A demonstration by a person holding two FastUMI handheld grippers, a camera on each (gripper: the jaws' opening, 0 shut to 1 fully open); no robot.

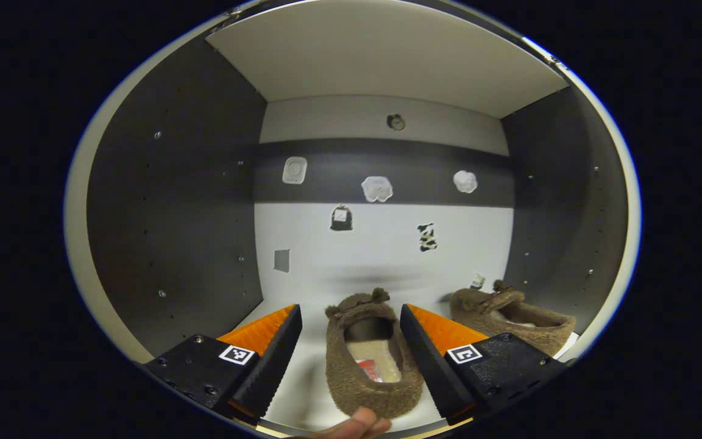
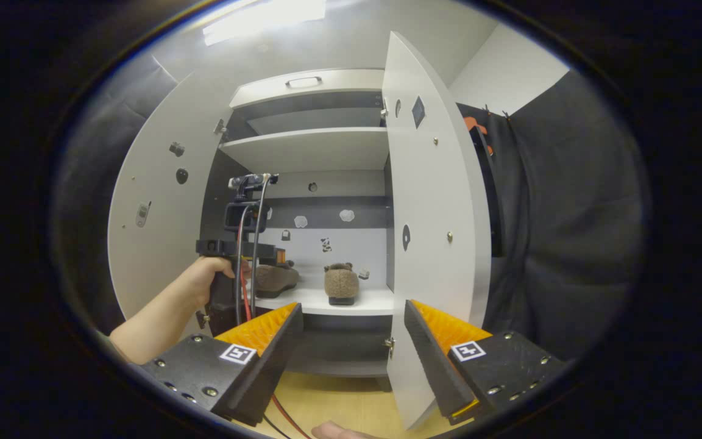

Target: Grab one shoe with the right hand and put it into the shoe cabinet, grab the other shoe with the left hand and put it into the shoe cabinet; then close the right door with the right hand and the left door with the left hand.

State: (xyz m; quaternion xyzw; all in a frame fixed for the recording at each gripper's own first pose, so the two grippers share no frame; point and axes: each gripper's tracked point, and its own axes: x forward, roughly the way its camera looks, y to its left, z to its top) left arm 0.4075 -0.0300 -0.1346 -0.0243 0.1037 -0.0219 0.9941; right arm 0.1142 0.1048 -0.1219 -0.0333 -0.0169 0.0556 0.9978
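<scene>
Inside the shoe cabinet [image 1: 174, 183], the left tongs [image 1: 351, 347] were spread apart around a brown fuzzy shoe [image 1: 370, 360] resting on the white shelf [image 1: 302, 390], neither finger clearly touching it. A second brown shoe [image 1: 512, 317] sat near it to the right. Farther back, the right tongs [image 2: 351, 341] were also apart and empty, facing the open right door [image 2: 430, 213], with the left door [image 2: 156, 244] open beside a hand [image 2: 208, 274] holding the other tool.
</scene>
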